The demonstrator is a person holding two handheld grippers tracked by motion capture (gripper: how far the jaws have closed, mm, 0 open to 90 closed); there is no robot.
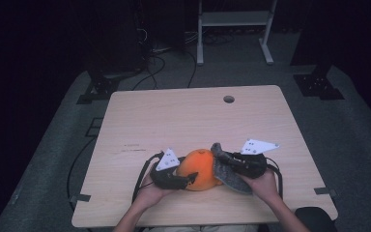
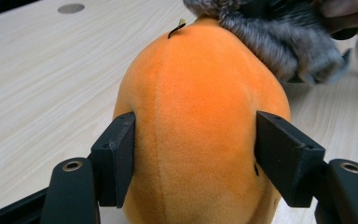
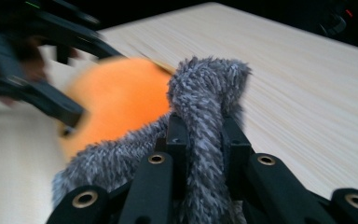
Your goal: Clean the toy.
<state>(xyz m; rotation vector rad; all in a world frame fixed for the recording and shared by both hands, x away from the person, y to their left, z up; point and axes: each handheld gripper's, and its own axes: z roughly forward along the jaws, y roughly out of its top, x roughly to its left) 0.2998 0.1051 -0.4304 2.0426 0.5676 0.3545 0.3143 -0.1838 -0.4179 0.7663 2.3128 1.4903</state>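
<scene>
– One pale wooden table (image 1: 183,116), set in a dark room on grey floor, with a white metal stand (image 1: 234,19) beyond its far edge and cables trailing on the floor behind. A single round hole (image 1: 229,99) sits near the table's far right edge.

– How many things are on it?

– Two soft ones: one orange plush toy (image 2: 200,116) and one grey fuzzy cloth (image 3: 205,116). Both lie near the front edge, in the middle, touching each other; the cloth drapes over the toy's right side as the high view shows it.

– And the grippers?

– Two. The left gripper (image 2: 196,154) has its jaws pressed against both flanks of the orange plush toy, grasping it low on its body. The right gripper (image 3: 204,140) is clenched on a fold of the grey fuzzy cloth, which sticks up between its jaws.

– Any space to move?

– Plenty. The far half of the table is bare wood, and so are both side margins. The toy sits close to the front edge, just ahead of the person's hands.
</scene>
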